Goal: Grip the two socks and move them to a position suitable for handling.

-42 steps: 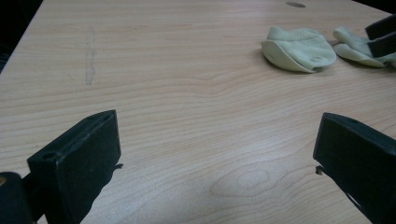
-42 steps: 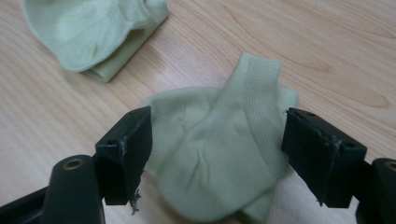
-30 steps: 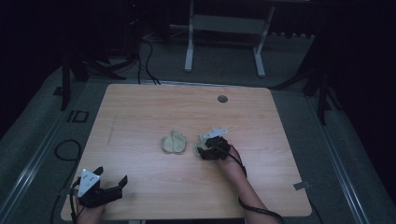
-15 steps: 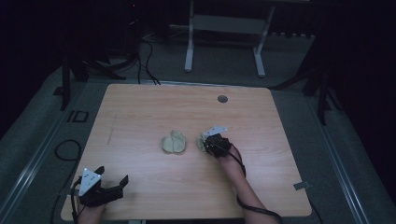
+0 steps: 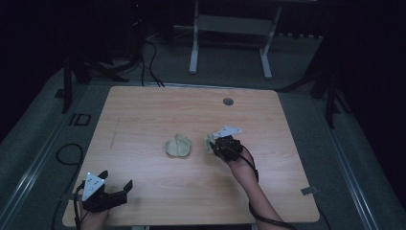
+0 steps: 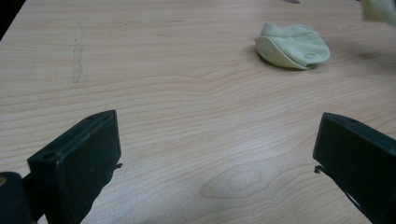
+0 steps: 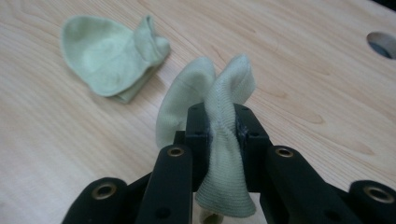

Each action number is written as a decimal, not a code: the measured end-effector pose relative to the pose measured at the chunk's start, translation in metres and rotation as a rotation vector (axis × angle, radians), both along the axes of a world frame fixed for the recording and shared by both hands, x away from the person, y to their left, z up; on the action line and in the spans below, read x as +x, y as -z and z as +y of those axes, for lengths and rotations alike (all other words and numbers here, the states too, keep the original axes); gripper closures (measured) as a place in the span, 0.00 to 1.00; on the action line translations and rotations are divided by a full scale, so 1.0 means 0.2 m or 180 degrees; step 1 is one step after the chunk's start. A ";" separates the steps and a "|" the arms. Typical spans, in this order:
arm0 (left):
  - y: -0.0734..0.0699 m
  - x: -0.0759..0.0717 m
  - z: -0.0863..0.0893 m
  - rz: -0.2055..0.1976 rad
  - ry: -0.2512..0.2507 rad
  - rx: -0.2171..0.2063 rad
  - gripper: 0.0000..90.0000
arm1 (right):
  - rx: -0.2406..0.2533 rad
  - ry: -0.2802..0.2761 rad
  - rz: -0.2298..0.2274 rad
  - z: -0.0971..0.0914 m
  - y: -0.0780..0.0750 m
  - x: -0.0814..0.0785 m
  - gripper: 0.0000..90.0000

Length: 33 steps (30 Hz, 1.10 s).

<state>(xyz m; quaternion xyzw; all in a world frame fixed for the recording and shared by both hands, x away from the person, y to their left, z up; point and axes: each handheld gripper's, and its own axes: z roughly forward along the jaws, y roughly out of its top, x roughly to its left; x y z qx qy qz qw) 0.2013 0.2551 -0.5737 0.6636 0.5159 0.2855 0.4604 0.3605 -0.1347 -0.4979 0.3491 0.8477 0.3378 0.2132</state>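
A pale green sock (image 7: 219, 140) hung pinched between the jaws of the right gripper (image 7: 223, 128), which had just closed on its bunched knit near the middle of the wooden table (image 5: 143, 120). Soft, light and limp, it looked likely to droop and fold wherever it was unsupported; a grip on gathered fabric, as here, seemed safest. Its mate, a second sock (image 5: 178, 146), lay crumpled just to the left. The left gripper (image 5: 107, 191) hovered with jaws wide and empty at the table's near left corner.
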 end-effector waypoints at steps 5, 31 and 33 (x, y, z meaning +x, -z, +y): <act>0.00 0.00 0.00 0.0018 0.0015 0.0005 0.01 | 0.0071 -0.0089 -0.0061 -0.01 -0.07 -0.10 0.87; -0.01 -0.01 -0.05 0.0025 0.0205 0.0048 0.01 | 0.0302 -0.0282 -0.0268 -0.10 0.02 -0.61 0.87; -0.01 0.00 -0.06 0.0033 0.0220 0.0066 0.01 | 0.0360 -0.0279 -0.0247 -0.09 0.06 -0.62 0.86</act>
